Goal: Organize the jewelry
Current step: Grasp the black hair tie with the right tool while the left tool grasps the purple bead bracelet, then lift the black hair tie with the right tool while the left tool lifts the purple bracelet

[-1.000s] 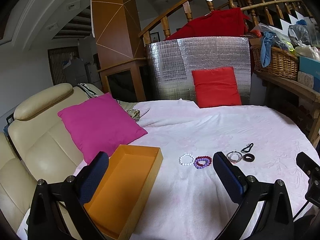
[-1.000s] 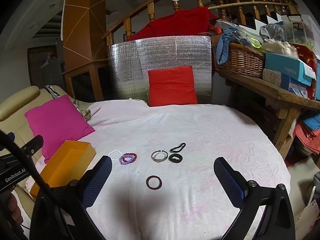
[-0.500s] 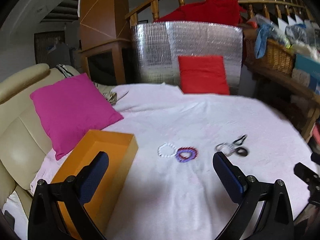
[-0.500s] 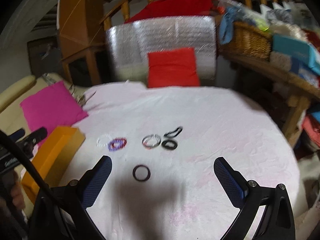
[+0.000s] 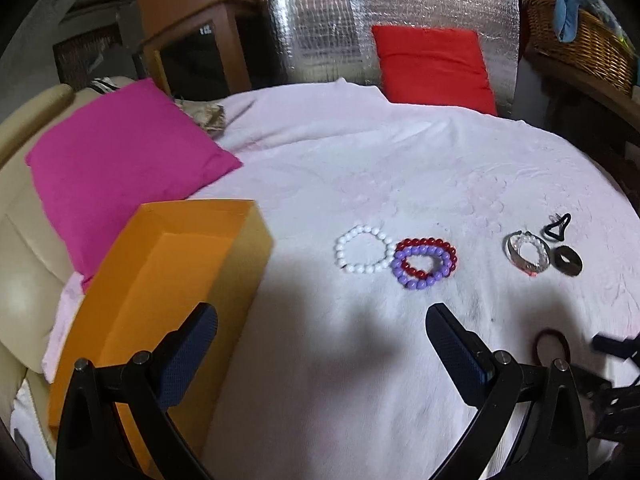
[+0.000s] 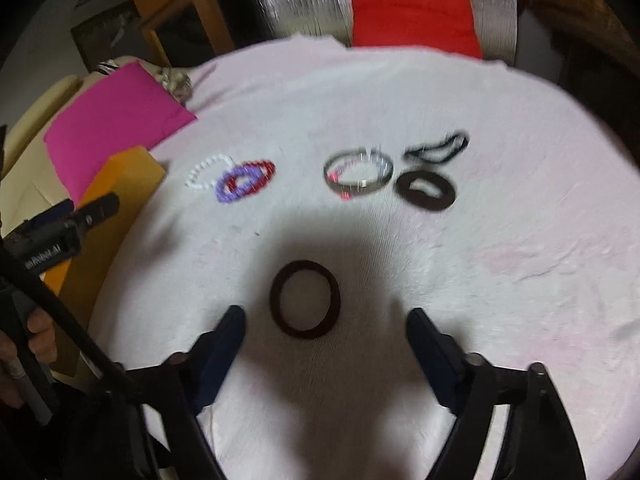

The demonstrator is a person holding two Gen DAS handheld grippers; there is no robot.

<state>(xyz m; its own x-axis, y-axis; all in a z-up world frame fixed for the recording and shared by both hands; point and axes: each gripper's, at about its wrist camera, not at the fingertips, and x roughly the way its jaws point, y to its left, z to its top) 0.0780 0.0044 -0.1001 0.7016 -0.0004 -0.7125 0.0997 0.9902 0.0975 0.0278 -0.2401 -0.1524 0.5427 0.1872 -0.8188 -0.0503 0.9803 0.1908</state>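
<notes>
An open orange box (image 5: pixel 160 288) sits at the left of a round table under a pale pink cloth (image 5: pixel 360 168). In a row lie a white bead bracelet (image 5: pixel 363 249), red and purple bead bracelets (image 5: pixel 425 261), a silver bangle (image 5: pixel 525 253), a black band (image 5: pixel 568 261) and a black cord (image 5: pixel 557 225). A dark red ring (image 6: pixel 305 299) lies nearer, just ahead of my open right gripper (image 6: pixel 326 330). My open left gripper (image 5: pixel 322 338) hovers empty beside the box, short of the bead bracelets.
A magenta cushion (image 5: pixel 120 160) lies on a cream sofa (image 5: pixel 24 240) left of the table. A red cushion (image 5: pixel 434 66) leans on a silver foil panel (image 5: pixel 360 20) at the back. A wicker basket (image 5: pixel 580 48) stands on a wooden shelf at the right.
Both grippers have moved forward and tilted down toward the table. The jewelry now looks much closer. The dark red ring now lies just ahead of the right fingers.
</notes>
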